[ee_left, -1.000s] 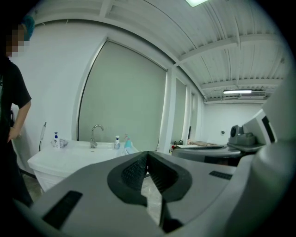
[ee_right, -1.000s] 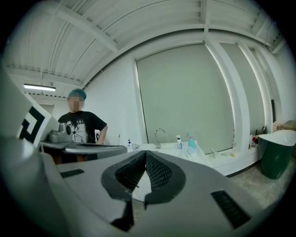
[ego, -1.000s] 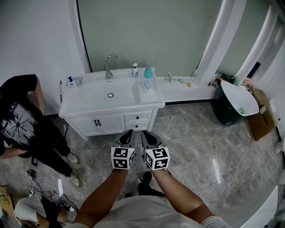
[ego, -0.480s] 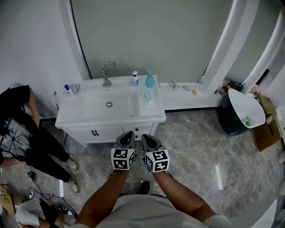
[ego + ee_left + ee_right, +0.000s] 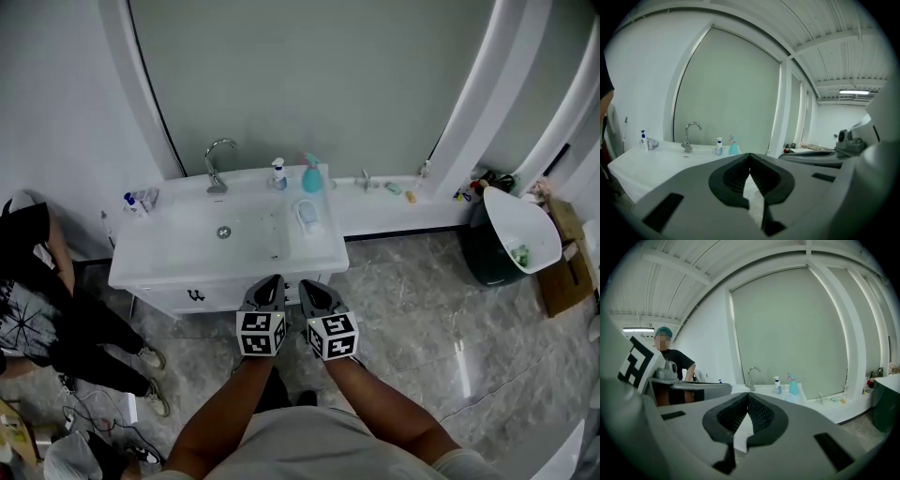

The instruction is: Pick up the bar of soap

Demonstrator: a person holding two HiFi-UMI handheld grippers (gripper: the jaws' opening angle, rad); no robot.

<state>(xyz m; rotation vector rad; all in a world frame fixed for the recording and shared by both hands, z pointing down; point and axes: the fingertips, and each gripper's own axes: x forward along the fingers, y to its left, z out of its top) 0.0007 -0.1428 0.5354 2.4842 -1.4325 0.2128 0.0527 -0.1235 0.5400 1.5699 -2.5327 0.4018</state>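
On the white vanity (image 5: 187,267), right of the basin, lies a pale oval soap dish (image 5: 306,213) with what looks like the bar of soap in it; the dish also shows in the right gripper view (image 5: 790,398). My left gripper (image 5: 274,279) and right gripper (image 5: 307,284) hang side by side in front of the vanity's front edge, well short of the dish. The left gripper's (image 5: 750,154) jaws meet at the tips with nothing between them. The right gripper (image 5: 748,394) is likewise shut and empty.
A chrome faucet (image 5: 217,150), a small white bottle (image 5: 278,173) and a teal spray bottle (image 5: 311,174) stand at the vanity's back. Small items lie on the ledge (image 5: 394,190). A person in black (image 5: 37,309) stands left. A dark bin (image 5: 506,225) and cardboard box (image 5: 562,258) stand right.
The vanity has come closer and shifted left in the head view. Both grippers have stayed shut and side by side, now just before its front edge.
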